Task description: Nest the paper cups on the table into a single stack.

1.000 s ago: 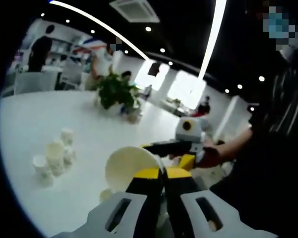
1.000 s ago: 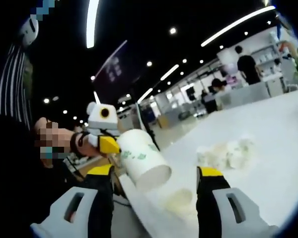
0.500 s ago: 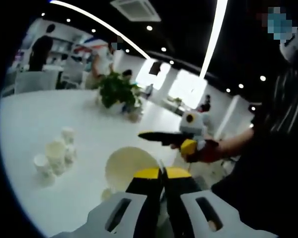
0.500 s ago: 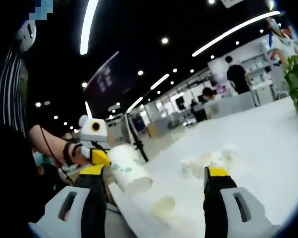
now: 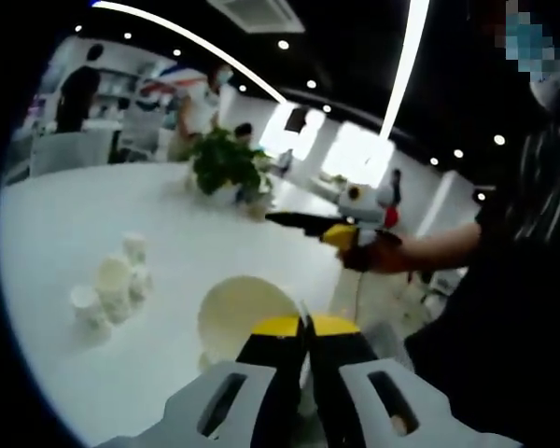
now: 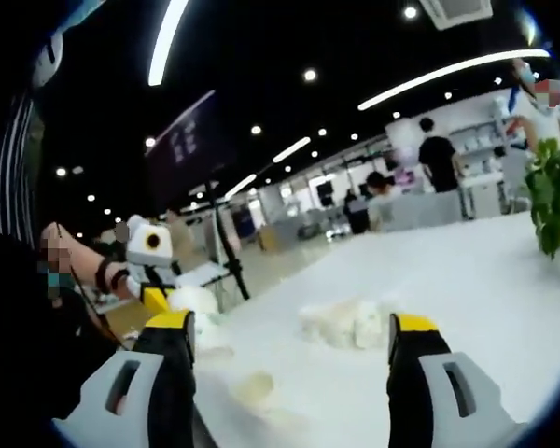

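Observation:
My left gripper (image 5: 306, 327) is shut on the rim of a white paper cup (image 5: 245, 315), whose open mouth faces the camera. Several more paper cups (image 5: 112, 285) stand in a cluster on the white table (image 5: 196, 243), to the left. Beyond the held cup, my right gripper (image 5: 303, 221) hovers over the table, held by a hand. In the right gripper view my right gripper (image 6: 292, 327) is open with nothing between its jaws. The cup cluster (image 6: 350, 322) lies ahead of it. The left gripper (image 6: 154, 257) and its cup (image 6: 194, 301) show at the left. One loose cup (image 6: 255, 387) sits near the table's edge.
A potted green plant (image 5: 226, 163) stands at the table's far side, and the plant (image 6: 553, 191) is at the right in the right gripper view. The table edge (image 6: 205, 364) runs close to the held cup. People stand in the background hall.
My right gripper has pulled away from the held cup and now hovers further off over the table, still open. The left gripper keeps its hold on the cup.

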Tool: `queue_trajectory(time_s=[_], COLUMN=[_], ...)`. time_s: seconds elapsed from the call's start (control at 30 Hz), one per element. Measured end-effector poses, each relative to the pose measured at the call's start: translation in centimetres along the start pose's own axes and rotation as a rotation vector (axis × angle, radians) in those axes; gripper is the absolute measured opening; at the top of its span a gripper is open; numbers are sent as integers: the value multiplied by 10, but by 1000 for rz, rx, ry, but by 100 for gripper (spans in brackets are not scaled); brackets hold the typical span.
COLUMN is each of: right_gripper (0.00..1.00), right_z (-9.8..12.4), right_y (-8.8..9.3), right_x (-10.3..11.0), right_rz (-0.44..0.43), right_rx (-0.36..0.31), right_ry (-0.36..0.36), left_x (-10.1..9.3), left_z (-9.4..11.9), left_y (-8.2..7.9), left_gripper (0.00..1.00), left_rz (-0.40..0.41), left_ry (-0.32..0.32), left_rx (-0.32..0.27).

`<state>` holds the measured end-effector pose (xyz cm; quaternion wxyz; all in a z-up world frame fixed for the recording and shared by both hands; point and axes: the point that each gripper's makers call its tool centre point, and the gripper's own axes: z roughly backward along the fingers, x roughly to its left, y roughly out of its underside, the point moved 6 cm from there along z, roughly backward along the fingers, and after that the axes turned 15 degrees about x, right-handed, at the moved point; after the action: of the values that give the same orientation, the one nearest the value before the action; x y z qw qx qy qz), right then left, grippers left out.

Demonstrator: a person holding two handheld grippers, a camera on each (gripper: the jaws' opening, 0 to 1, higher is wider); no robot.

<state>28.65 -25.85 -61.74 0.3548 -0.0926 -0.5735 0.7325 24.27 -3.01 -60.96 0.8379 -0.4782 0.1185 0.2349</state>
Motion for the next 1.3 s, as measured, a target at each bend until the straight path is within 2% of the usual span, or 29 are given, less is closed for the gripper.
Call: queue_trajectory(time_s=[0.2,0.4,0.53,0.6,0.7,1.03,1.3], right_gripper=[84,87,94,100,100,100,100], right_z=[-2,-7,-9,-11,-10,-9,-6], right_y=[0,6,9,11,14,20,23], right_x=[-8,-11,-15,-19,-20,-21,-22], right_rz=[93,124,114,91,85,64,64], right_rx=[66,97,106,99,96,97,98], right_ry=[49,77,101,124,118,99,109], left_x=[6,10,13,14,14,21,26], left_z=[1,-3,-6,-9,-14,-19,-28], left_y=[3,9,12,15,17,16,23], left_gripper=[0,0,0,0,0,0,0], left_rz=[-6,-37,-51,-63,-93,-103,-145], left_ry=[-32,-59,-77,-93,-97,-130,-162], left_rx=[37,96,131,170,203,233,312])
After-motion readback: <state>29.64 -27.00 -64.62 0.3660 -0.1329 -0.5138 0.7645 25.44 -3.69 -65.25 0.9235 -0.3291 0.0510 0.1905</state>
